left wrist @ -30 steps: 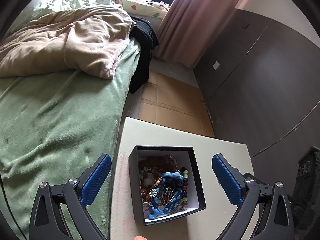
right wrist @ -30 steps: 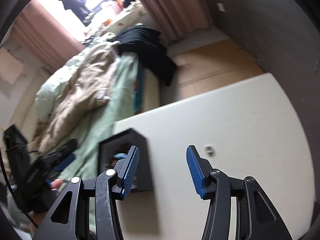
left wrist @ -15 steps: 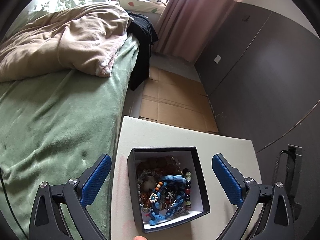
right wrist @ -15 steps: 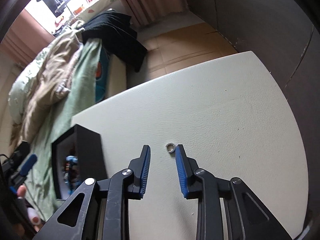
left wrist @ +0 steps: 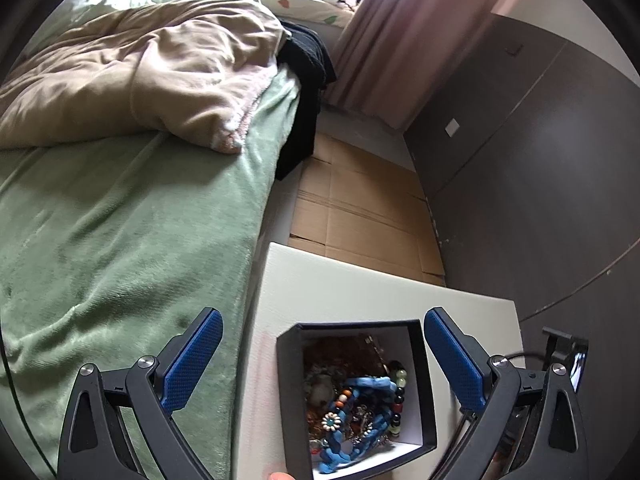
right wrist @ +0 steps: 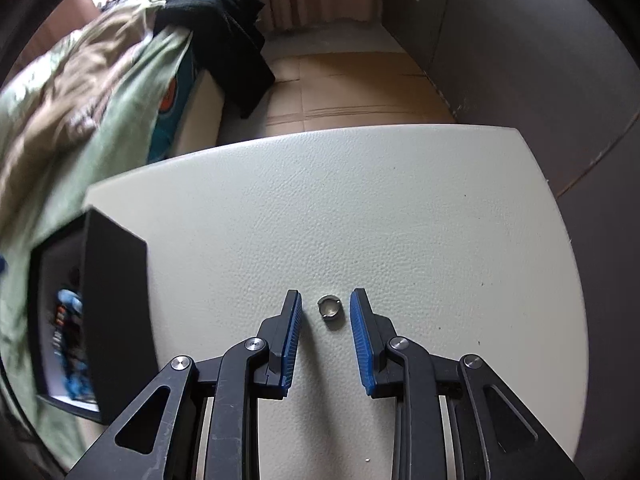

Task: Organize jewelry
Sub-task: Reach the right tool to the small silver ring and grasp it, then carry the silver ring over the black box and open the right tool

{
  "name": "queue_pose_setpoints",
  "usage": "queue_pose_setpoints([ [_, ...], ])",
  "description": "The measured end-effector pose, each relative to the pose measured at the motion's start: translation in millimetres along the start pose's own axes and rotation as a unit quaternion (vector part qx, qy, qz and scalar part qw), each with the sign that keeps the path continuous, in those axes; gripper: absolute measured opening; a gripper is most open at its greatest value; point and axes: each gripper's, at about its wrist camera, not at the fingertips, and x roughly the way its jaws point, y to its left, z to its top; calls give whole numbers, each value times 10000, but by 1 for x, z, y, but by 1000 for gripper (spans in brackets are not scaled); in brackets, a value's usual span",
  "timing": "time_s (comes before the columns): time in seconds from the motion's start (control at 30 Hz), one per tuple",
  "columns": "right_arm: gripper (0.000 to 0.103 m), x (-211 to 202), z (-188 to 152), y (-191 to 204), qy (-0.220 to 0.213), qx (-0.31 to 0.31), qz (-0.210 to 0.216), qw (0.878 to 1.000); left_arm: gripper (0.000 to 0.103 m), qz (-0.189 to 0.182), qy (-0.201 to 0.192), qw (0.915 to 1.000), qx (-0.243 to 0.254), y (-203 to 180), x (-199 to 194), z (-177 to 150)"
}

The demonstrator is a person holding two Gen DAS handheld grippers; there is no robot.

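A black jewelry box with a white inside stands on the pale table, full of beads and a blue braided bracelet. My left gripper is wide open, its fingers straddling the box from above. In the right wrist view the box stands at the left. A small silver ring lies flat on the table. My right gripper is low over the table, jaws narrowly open, one finger on each side of the ring without touching it.
A bed with a green blanket and a beige duvet runs along the table's left side. Cardboard sheets cover the floor beyond the table. A dark wardrobe wall stands on the right.
My right gripper has narrowed its jaws and moved down and forward, so the ring now lies between the fingers. The left view has shifted slightly over the box.
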Motion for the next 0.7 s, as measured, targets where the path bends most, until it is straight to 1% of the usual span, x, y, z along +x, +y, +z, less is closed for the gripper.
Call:
queue_pose_setpoints([
  [0.03, 18, 0, 0, 1, 5, -33, 26, 10000, 101, 6, -11, 10000, -41, 2, -1, 0],
  [0.1, 14, -1, -1, 3, -14, -109, 38, 9999, 101, 1, 3, 10000, -98, 5, -1, 0],
  [0.17, 13, -3, -2, 3, -15, -140, 34, 9999, 101, 8, 22, 10000, -89, 6, -1, 0],
  [0.23, 13, -5, -4, -2, 30, -53, 125, 9999, 101, 6, 33, 10000, -53, 4, -3, -1],
  [0.3, 13, -8, -5, -8, 8, 88, 307, 9995, 101, 1, 29, 10000, -25, 3, -5, -2],
  [0.43, 13, -37, -5, -16, -379, 321, 936, 9944, 101, -26, 17, 10000, 25, 0, -10, -5],
  [0.6, 13, -69, -11, -13, -747, 318, 1537, 9848, 101, -9, 17, 10000, 51, 0, -14, -10],
  [0.7, 13, -82, -14, -3, -901, 232, 1758, 9800, 101, -3, 1, 10000, 62, 2, -18, -12],
])
